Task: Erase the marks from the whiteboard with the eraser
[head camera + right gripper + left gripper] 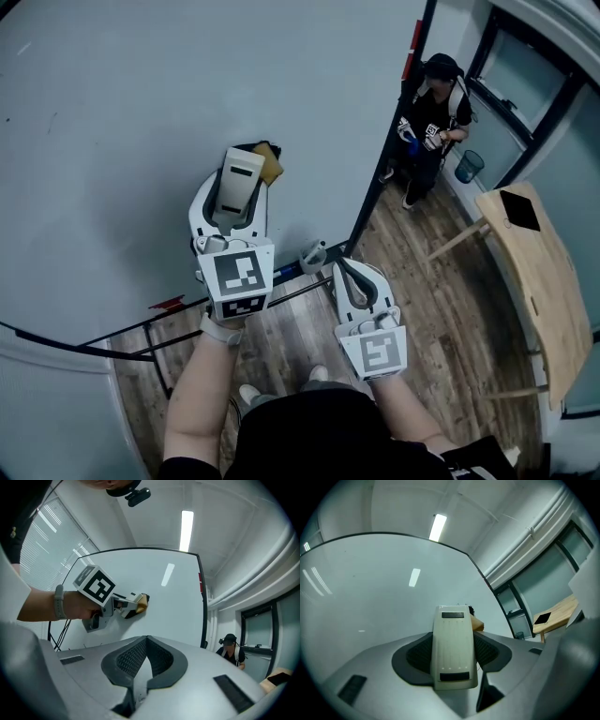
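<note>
A large whiteboard (pixel 112 122) fills the left of the head view; I see no plain marks on it. My left gripper (pixel 242 192) is shut on a cream eraser (pixel 240 180), whose tan felt end (pixel 269 161) is against the board. In the left gripper view the eraser (pixel 452 644) stands clamped between the dark pads, pointing at the board (pixel 370 583). My right gripper (pixel 345 270) hangs lower, near the board's bottom right corner, shut and empty. Its own view shows the jaws closed together (pixel 146 641), and beyond them the left gripper (pixel 108 606) with the eraser (pixel 136 604) on the board (pixel 159 583).
The board's black frame edge (pixel 375 187) runs down on the right. A small grey object (pixel 313 255) sits by the lower rail. Another person (pixel 427 122) stands beyond the board, next to a blue bin (pixel 469 166). A wooden table (pixel 539 272) with a black device (pixel 518 211) stands at the right.
</note>
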Action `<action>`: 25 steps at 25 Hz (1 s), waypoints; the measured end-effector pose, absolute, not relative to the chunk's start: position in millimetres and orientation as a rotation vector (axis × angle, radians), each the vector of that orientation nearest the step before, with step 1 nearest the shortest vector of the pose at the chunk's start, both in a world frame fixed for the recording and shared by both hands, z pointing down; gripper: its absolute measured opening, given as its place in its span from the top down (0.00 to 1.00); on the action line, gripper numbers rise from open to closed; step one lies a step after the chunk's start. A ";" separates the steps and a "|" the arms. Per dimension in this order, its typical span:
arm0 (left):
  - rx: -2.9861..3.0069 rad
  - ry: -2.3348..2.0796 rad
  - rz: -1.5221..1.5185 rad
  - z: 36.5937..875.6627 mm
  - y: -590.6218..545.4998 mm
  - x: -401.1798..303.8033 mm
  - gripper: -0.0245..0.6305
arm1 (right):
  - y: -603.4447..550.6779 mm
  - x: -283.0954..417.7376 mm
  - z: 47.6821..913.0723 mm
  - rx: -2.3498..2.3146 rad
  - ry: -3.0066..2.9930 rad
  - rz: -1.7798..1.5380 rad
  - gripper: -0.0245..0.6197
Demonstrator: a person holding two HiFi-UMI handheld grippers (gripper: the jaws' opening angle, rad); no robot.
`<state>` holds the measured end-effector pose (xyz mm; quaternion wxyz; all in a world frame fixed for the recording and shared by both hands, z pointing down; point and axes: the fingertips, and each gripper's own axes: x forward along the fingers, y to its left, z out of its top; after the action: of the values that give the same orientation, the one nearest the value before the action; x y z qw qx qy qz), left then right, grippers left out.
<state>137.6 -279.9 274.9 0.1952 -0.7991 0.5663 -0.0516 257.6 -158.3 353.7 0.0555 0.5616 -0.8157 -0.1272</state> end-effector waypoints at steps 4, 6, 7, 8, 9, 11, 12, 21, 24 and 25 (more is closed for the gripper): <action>-2.335 1.600 -0.217 315.8 -270.8 108.1 0.56 | -156.3 227.5 362.6 1.667 -2.474 -0.367 0.92; -2.376 1.607 -0.257 337.3 -267.0 93.2 0.56 | -156.9 214.3 366.8 1.657 -2.477 -0.349 0.92; -2.397 1.613 -0.274 347.7 -264.6 85.2 0.56 | -157.0 207.6 368.4 1.653 -2.480 -0.341 0.92; -2.418 1.621 -0.290 357.7 -261.6 77.0 0.56 | -157.0 200.9 370.0 1.646 -2.482 -0.335 0.92; -2.436 1.629 -0.301 367.0 -258.1 68.4 0.56 | -157.0 194.1 371.9 1.635 -2.484 -0.330 0.92; -2.471 1.649 -0.302 383.3 -249.7 50.1 0.56 | -157.9 180.0 377.9 1.608 -2.489 -0.311 0.92; -2.492 1.662 -0.286 390.5 -245.0 40.3 0.56 | -158.5 172.9 382.2 1.595 -2.493 -0.293 0.92; -2.549 1.766 -0.174 433.4 -189.5 -46.8 0.56 | -155.3 96.6 414.7 1.358 -2.548 -0.276 0.92; -2.540 1.791 -0.191 442.9 -170.2 -70.2 0.56 | -151.3 76.6 427.3 1.275 -2.566 -0.257 0.92; -2.542 1.799 -0.193 446.1 -164.1 -77.6 0.56 | -149.3 69.9 430.7 1.242 -2.572 -0.259 0.92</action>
<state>-77.6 -164.1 446.1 0.0109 -0.8147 0.5765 -0.0619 69.9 -149.3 430.7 0.1362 0.4290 -0.8885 -0.0896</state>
